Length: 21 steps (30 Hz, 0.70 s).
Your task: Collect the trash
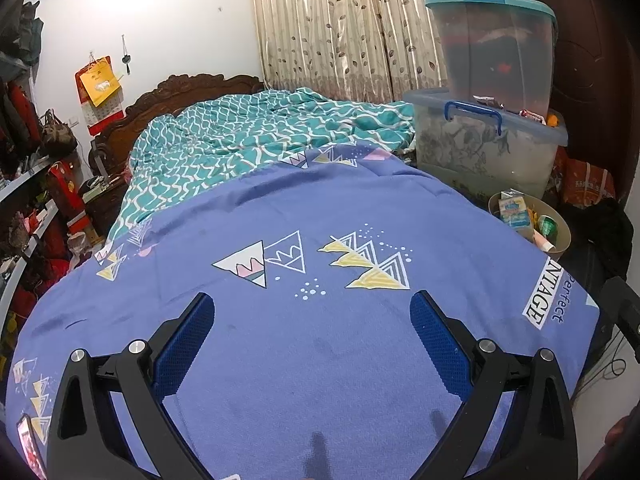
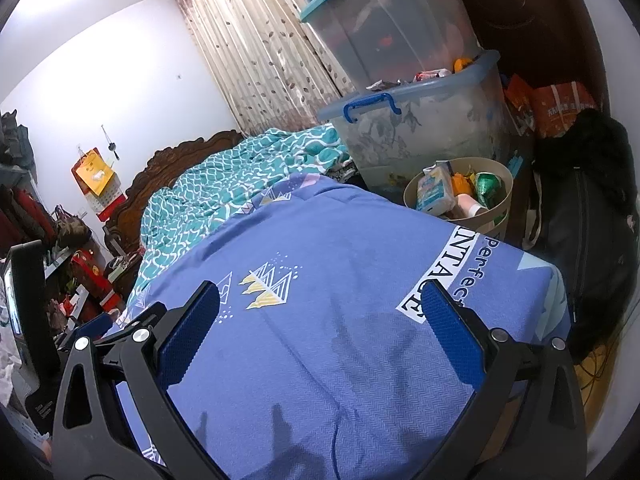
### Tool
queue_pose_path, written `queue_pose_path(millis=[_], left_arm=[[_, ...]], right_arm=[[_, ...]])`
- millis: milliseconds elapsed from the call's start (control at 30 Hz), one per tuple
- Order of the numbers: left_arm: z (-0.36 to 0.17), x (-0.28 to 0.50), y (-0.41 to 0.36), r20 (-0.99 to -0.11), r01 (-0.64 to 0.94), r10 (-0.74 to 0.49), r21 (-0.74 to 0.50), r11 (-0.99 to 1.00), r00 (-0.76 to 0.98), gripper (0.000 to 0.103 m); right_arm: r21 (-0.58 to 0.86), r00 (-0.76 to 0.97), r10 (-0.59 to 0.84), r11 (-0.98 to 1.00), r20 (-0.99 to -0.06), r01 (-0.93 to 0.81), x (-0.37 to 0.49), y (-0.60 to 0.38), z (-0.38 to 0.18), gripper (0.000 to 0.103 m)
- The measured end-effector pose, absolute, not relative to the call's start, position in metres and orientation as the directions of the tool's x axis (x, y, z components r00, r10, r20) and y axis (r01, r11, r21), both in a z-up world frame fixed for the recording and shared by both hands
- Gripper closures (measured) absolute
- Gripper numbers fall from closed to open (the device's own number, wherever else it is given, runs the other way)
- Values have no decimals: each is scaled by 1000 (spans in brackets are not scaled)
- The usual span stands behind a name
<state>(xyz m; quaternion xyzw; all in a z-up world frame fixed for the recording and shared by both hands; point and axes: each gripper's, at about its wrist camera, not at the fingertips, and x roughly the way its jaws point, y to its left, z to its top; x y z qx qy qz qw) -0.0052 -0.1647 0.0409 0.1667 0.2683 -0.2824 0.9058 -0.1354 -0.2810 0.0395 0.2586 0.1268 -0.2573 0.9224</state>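
A beige round bin (image 1: 562,236) (image 2: 504,200) stands on the floor at the bed's right side. Inside it lie a white-and-blue carton (image 2: 432,190), a green wrapper (image 2: 489,188), an orange scrap and a white tube. My left gripper (image 1: 312,310) hovers open over the blue patterned bedsheet (image 1: 280,340), with nothing between its blue pads. My right gripper (image 2: 320,300) is also open above the same sheet (image 2: 340,352), nearer the bed's right edge, and holds nothing. The bin is ahead and to the right of both grippers.
Stacked clear storage boxes (image 1: 488,144) (image 2: 420,120) stand behind the bin against a curtain. A teal quilt (image 1: 260,136) lies bunched toward the carved headboard. Cluttered shelves (image 1: 28,200) line the left wall. A black bag (image 2: 592,240) sits on the floor right of the bin.
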Motion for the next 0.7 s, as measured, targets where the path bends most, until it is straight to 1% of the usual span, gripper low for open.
queue_pose_path(millis=[333, 533, 700], left_arm=[[39, -7, -165, -584, 601, -420, 150, 785, 695, 9], [38, -10, -169, -582, 594, -404, 176, 785, 706, 9], [36, -7, -170, -601, 599, -400, 168, 783, 692, 9]], right_arm=[[415, 836, -404, 733, -370, 538, -135, -283, 39, 3], [417, 836, -404, 732, -371, 539, -135, -283, 38, 3], [417, 836, -404, 732, -371, 539, -135, -282, 38, 3]])
